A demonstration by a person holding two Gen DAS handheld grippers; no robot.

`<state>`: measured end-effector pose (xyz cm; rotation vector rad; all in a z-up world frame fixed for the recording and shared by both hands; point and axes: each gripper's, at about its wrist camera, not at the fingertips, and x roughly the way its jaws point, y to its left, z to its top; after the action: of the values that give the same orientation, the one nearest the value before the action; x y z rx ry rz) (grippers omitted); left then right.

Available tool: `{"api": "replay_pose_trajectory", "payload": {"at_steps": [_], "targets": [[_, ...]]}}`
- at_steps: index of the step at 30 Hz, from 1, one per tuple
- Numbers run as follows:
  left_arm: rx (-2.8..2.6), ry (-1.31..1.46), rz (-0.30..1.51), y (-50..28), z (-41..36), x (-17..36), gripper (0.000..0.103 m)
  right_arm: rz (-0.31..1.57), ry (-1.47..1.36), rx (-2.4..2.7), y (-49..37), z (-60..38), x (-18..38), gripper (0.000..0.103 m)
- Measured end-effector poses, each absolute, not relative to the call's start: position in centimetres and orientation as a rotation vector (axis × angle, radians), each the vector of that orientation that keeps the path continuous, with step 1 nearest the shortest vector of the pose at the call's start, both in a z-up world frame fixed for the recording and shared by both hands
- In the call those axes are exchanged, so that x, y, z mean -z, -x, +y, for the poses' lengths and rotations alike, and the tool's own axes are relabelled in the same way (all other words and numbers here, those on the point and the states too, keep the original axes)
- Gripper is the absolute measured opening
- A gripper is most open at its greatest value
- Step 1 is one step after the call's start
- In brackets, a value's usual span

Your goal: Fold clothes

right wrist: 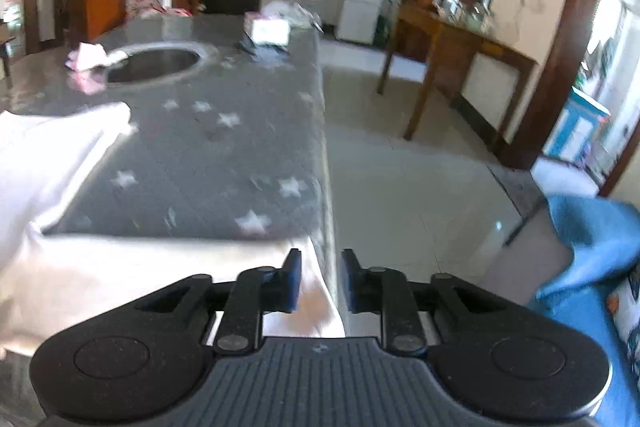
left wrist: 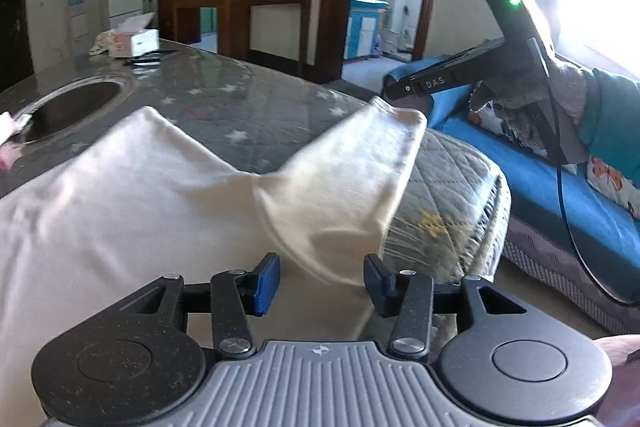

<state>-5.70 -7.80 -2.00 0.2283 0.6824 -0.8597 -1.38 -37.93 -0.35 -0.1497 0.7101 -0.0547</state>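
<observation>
- The cloth (left wrist: pixel 132 195), a pale cream garment, lies on the table (left wrist: pixel 240 95), which has a grey starred cover; the cloth sits at the near end, close to the table's corner.
- One part of it, a sleeve (left wrist: pixel 352 179) by the look of it, stands lifted off the table and points toward the right gripper (left wrist: pixel 394 91), whose tip is right at the sleeve's end. It looks as though it may be pinching the sleeve there, but from the left wrist view I cannot tell for sure.
- The right wrist view shows its jaws only a little apart, with a cloth edge (right wrist: pixel 320 303) running between or just under them; whether the pads (right wrist: pixel 294 279) press on it I cannot tell, as the picture is blurred.
- The left gripper (left wrist: pixel 320 283) stands about half open, hovering just over the cloth's near edge. Nothing is held; the pads (left wrist: pixel 268 283) are clear of the fabric.
- Done so far, in my judgement: the cloth is laid out on the table, partly flat. I see no finished fold.
- Left to do: bring the sleeve in over the body, smooth it, then fold the rest into a neat stack. The task looks to be at an early stage.
- A tissue box (left wrist: pixel 140 41) and a pink rag (right wrist: pixel 86 61) sit farther up the table, well apart from the cloth.
</observation>
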Motion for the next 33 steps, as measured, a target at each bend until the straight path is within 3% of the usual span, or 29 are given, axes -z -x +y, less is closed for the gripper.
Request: {"api": "replay_pose_trajectory", "payload": {"at_steps": [14,18,27,29,30,31,33], "targets": [[0.406,-0.135,0.687,-3.5,2.9,-2.9,0.05,0.71,0.131,-0.31,-7.6,-27.7,-1.7,0.023],[0.217,-0.064,0.7,-8.6,5.9,-2.5,0.053,0.724,0.104,-0.345,-10.9,-25.5,-1.1,0.028],[0.102,0.02,0.787,-15.5,8.1,1.3,0.055,0.784,0.009,-0.369,-16.4,-23.4,1.5,0.029],[0.109,0.044,0.799,-16.0,8.3,1.9,0.051,0.794,0.001,-0.369,-17.1,-23.1,2.0,0.029],[0.115,0.051,0.793,-16.1,8.4,2.0,0.042,0.798,-0.003,-0.37,-17.3,-23.0,2.2,0.029],[0.124,0.055,0.786,-15.9,8.4,1.9,0.027,0.804,-0.01,-0.372,-17.5,-22.9,2.4,0.029],[0.142,0.062,0.772,-15.5,8.4,1.9,0.014,0.812,-0.024,-0.375,-17.7,-22.9,2.7,0.029]]}}
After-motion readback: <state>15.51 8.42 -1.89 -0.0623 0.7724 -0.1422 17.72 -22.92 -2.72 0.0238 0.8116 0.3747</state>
